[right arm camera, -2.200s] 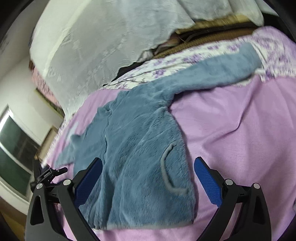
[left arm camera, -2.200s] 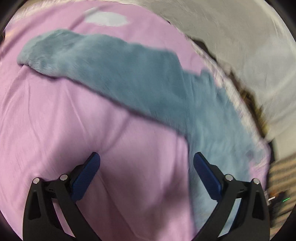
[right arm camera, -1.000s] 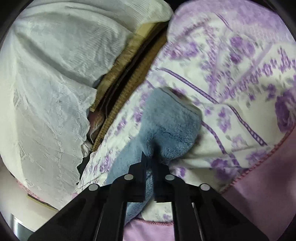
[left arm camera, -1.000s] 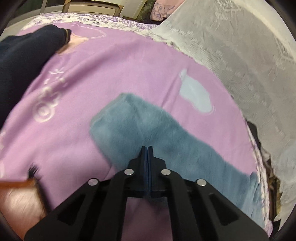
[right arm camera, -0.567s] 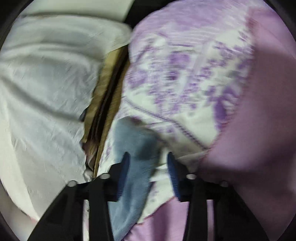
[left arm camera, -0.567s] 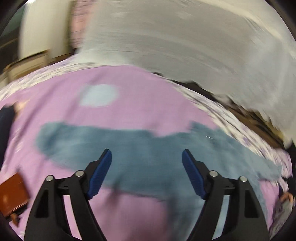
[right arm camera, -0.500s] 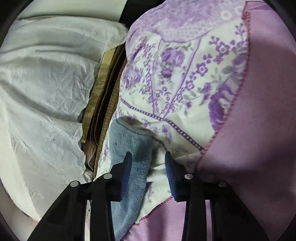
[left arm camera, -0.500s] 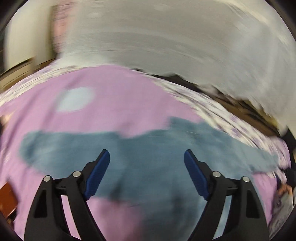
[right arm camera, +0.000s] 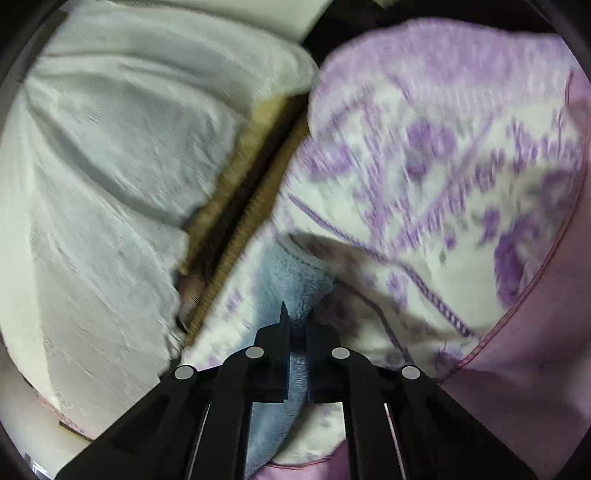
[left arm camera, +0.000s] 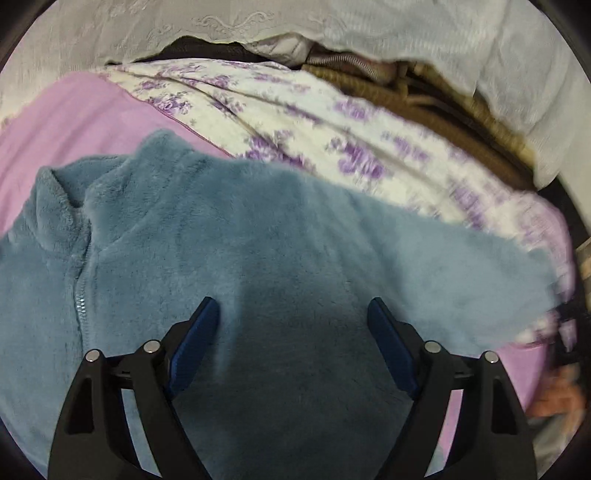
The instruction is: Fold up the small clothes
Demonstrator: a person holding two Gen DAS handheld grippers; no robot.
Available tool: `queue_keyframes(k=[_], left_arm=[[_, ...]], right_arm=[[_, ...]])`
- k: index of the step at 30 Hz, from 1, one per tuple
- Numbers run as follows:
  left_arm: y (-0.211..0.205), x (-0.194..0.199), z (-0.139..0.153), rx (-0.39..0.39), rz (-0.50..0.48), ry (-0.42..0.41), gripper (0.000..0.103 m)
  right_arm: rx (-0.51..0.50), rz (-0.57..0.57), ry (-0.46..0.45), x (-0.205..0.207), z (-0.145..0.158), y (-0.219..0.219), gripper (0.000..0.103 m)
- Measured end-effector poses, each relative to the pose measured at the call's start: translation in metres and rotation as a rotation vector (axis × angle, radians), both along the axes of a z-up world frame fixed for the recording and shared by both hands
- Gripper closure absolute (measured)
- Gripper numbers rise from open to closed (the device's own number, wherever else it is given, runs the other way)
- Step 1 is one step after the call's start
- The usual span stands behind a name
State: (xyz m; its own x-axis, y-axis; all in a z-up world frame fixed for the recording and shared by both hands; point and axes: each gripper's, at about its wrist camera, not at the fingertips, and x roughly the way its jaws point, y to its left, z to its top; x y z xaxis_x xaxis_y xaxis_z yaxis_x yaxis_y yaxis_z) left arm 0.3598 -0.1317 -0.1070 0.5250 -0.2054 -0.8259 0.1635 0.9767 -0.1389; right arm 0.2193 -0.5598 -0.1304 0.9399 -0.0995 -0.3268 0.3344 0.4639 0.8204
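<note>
The right tool clenches the blue fleece jacket's sleeve, ready to fold it inward. The left tool, jaws just spread and released, hovers over the jacket's chest, its collar at ten o'clock.

Left wrist view: fleece jacket lies spread beneath and ahead of the left gripper, its body between the fingers. Zipper and collar sit left of the left finger. One sleeve extends right, past the right finger, onto the floral quilt. The bedsheet lies ahead-left, under the jacket. A lace curtain hangs behind the quilt.

Right wrist view: sleeve end sits between the right gripper's fingers, resting on the quilt; curtain to the left.
</note>
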Motion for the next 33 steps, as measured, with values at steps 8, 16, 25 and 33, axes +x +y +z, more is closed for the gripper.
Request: queue_keyframes(k=[8, 16, 25, 33], left_arm=[[-0.019, -0.01, -0.012, 0.124, -0.042, -0.058, 0.006], [0.027, -0.021, 0.02, -0.05, -0.084, -0.011, 0.007], [0.211, -0.068, 0.032, -0.161, 0.147, -0.037, 0.007], [0.305, -0.117, 0.008, -0.123, 0.34, -0.143, 0.006]], right_arm=[[0.076, 0.045, 0.239, 0.031, -0.037, -0.006, 0.095], [0.065, 0.034, 0.066, 0.015, -0.018, -0.007, 0.095], [-0.095, 0.208, 0.005, 0.021, 0.04, 0.057, 0.095], [-0.19, 0.274, 0.022, 0.017, 0.073, 0.109, 0.095]])
